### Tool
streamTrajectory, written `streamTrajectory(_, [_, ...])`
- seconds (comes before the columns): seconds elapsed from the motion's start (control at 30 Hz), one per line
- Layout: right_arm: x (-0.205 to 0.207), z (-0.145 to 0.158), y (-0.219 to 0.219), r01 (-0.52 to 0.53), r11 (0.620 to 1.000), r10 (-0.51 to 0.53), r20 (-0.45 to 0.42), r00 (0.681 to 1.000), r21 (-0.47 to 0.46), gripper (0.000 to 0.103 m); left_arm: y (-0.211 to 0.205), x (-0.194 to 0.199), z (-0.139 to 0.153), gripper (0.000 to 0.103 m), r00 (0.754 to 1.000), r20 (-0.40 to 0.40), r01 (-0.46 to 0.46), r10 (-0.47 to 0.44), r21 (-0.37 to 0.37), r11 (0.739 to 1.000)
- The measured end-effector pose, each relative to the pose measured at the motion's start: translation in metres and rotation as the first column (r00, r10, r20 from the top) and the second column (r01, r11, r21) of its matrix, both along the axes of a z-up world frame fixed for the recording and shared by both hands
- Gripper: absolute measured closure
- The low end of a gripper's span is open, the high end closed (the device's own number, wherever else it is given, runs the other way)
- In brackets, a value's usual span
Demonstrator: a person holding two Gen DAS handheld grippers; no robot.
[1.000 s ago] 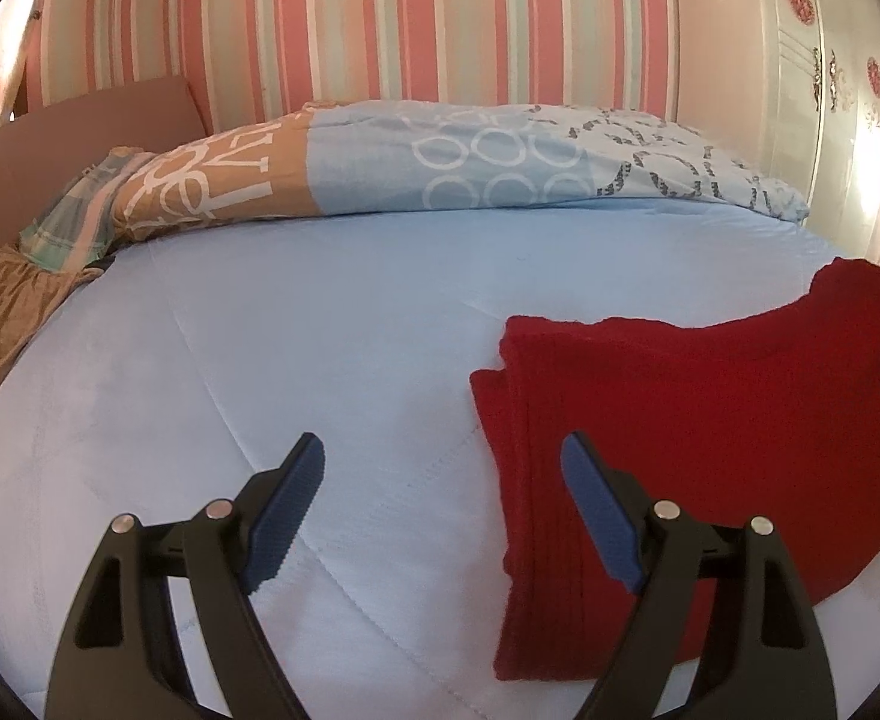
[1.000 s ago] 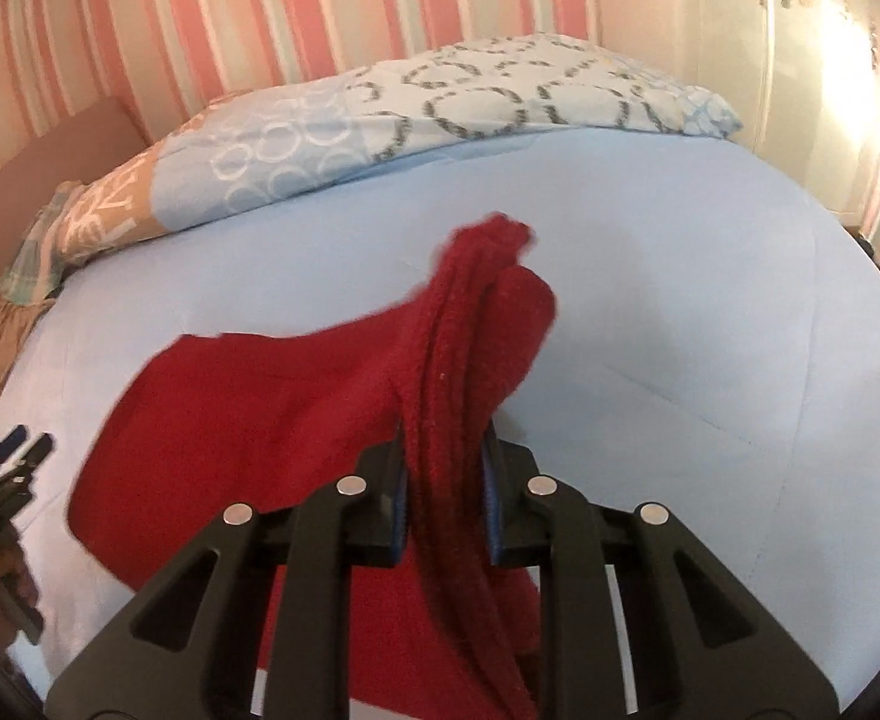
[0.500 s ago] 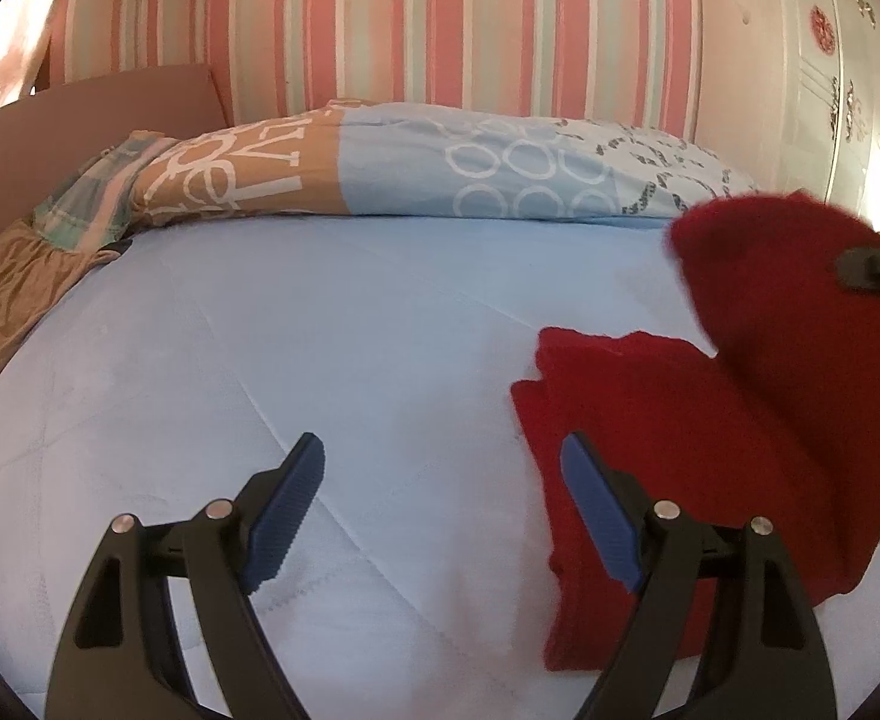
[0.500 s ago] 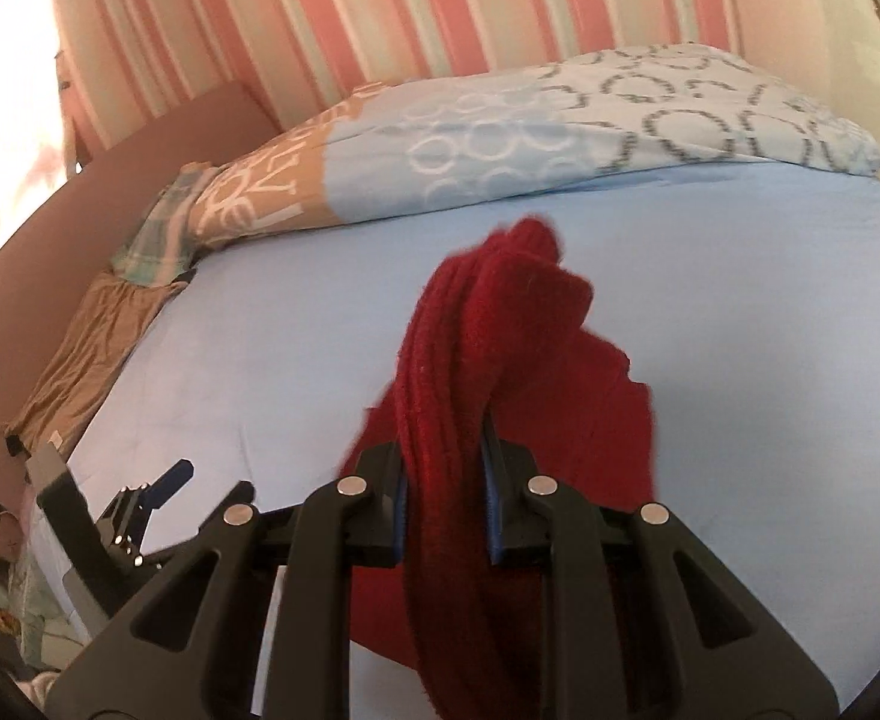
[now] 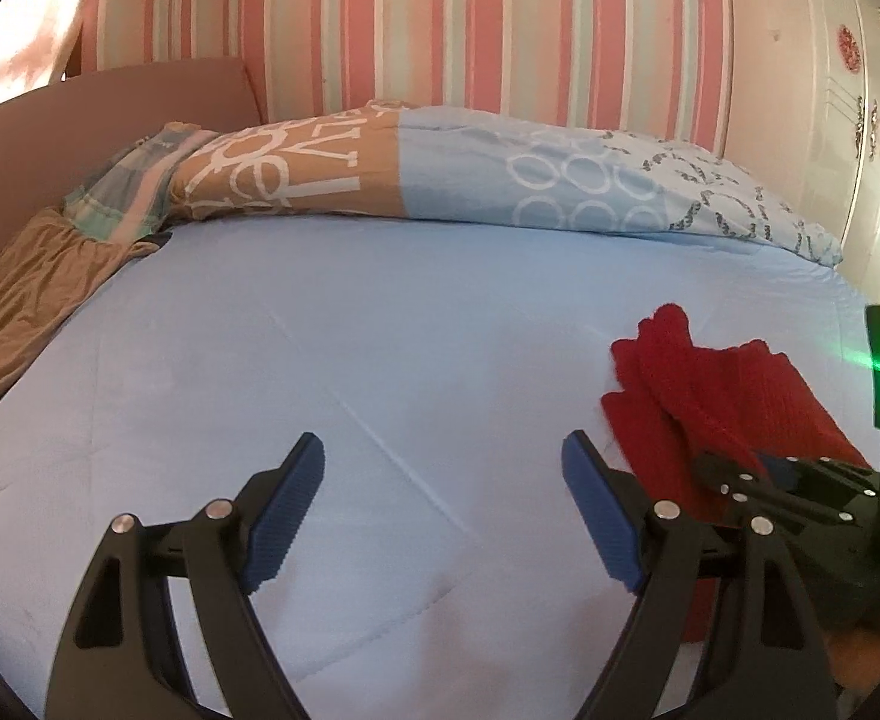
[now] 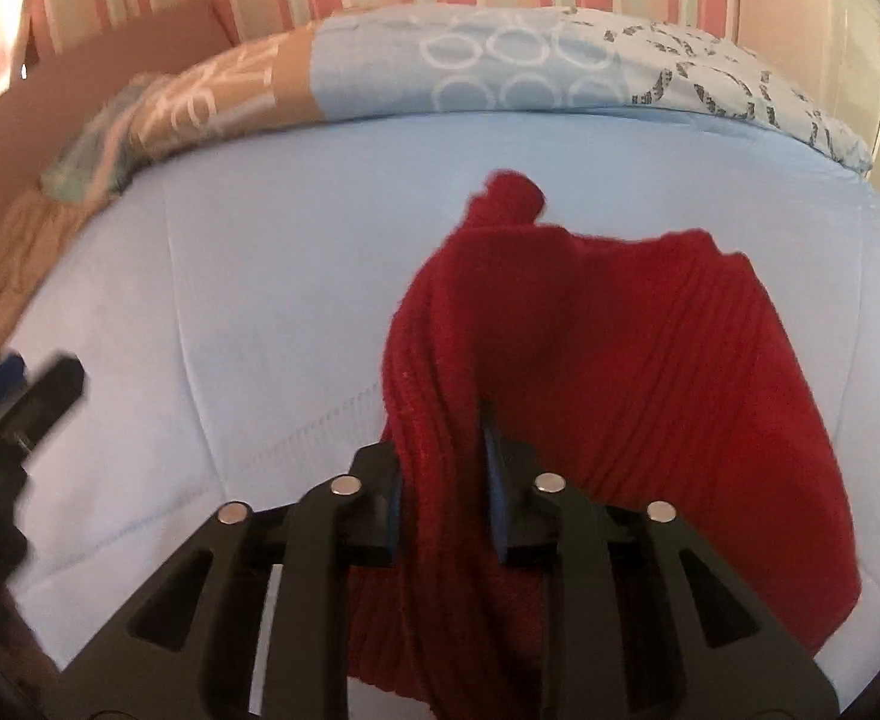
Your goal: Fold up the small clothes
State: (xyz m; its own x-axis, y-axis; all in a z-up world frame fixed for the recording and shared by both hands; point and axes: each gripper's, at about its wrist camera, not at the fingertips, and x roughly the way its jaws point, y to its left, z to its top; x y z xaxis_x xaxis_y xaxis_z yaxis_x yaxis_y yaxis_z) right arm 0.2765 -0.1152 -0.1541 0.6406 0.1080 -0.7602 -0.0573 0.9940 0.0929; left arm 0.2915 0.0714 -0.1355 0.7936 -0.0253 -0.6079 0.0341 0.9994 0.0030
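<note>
Red sweater (image 6: 620,372) sits between opening right gripper (image 6: 443,480); left gripper (image 5: 443,510) spread; pillow (image 5: 296,174) lettering seemingly unreadable.

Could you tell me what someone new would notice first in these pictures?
The red knitted garment, folded over on the pale blue bed sheet, stands out at once. The right gripper is opening with a fold of it between its jaws; the left gripper is open and empty above bare sheet.

A dark red ribbed knit garment (image 6: 650,372) lies on the pale blue bedsheet (image 5: 320,360), below a pink-striped wall (image 5: 470,30) and blue-and-tan ring-printed duvet (image 5: 500,180).
</note>
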Motion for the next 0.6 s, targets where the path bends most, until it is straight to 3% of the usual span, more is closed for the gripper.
streamTrajectory(0.03, [-0.002, 0.004, -0.001, -0.018, 1.0, 0.018, 0.002, 1.0, 0.013, 0.052, 0.002, -0.001, 0.0, 0.021, 1.0, 0.0, 0.001, -0.001, 0.001, 1.0])
streamTrajectory(0.1, [-0.009, 0.016, -0.005, -0.031, 0.999, 0.03, 0.02, 0.999, 0.045, 0.034, 0.003, -0.001, 0.0, 0.021, 1.0, 0.001, -0.001, 0.001, 0.0, 1.0])
streamTrajectory(0.2, [-0.023, 0.044, -0.018, -0.036, 0.997, 0.032, 0.069, 0.997, 0.066, 0.034, -0.003, -0.001, 0.0, 0.021, 1.0, -0.012, -0.01, 0.009, -0.039, 0.999])
streamTrajectory(0.37, [-0.052, 0.095, -0.069, 0.008, 0.998, -0.02, 0.194, 0.981, 0.061, 0.019, -0.033, -0.001, 0.009, 0.021, 0.999, -0.007, 0.044, -0.045, -0.07, 0.997])
streamTrajectory(0.47, [-0.057, 0.102, -0.108, 0.058, 0.998, -0.063, 0.215, 0.975, 0.031, 0.019, -0.059, 0.003, 0.013, 0.021, 0.994, -0.031, 0.099, -0.103, -0.118, 0.988])
streamTrajectory(0.6, [-0.062, 0.09, -0.157, 0.103, 0.994, -0.107, 0.178, 0.978, 0.032, 0.019, -0.095, 0.004, 0.019, 0.021, 0.984, -0.049, 0.16, -0.169, -0.16, 0.974])
